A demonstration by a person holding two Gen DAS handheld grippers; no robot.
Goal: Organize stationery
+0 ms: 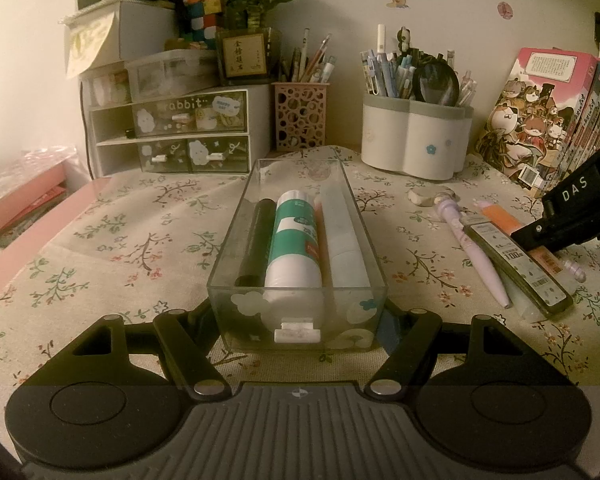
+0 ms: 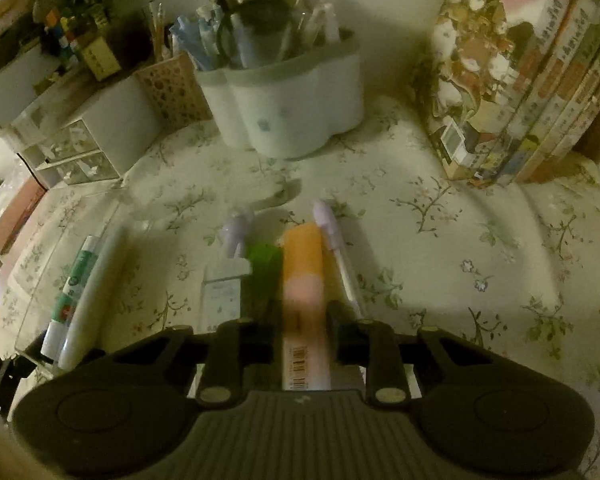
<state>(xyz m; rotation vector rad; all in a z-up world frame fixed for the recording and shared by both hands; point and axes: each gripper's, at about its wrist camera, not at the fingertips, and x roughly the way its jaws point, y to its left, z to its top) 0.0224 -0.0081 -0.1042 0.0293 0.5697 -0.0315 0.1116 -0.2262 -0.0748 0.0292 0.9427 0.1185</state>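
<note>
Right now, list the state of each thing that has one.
Clear tray: open-topped, partly filled, between the left jaws.
Glue stick: lying flat in the tray.
Orange-pink stick: between the right jaws.
Purple pen: lying loose on the cloth.
Desk drawers: shut.

Both wrist views face the white pen holder (image 1: 416,142) closely.

Clear tray (image 1: 236,216) holding green-white glue tube (image 1: 294,248) lengthwise, orange-pink marker (image 2: 302,276) lying beside purple pen (image 1: 474,246)
</note>
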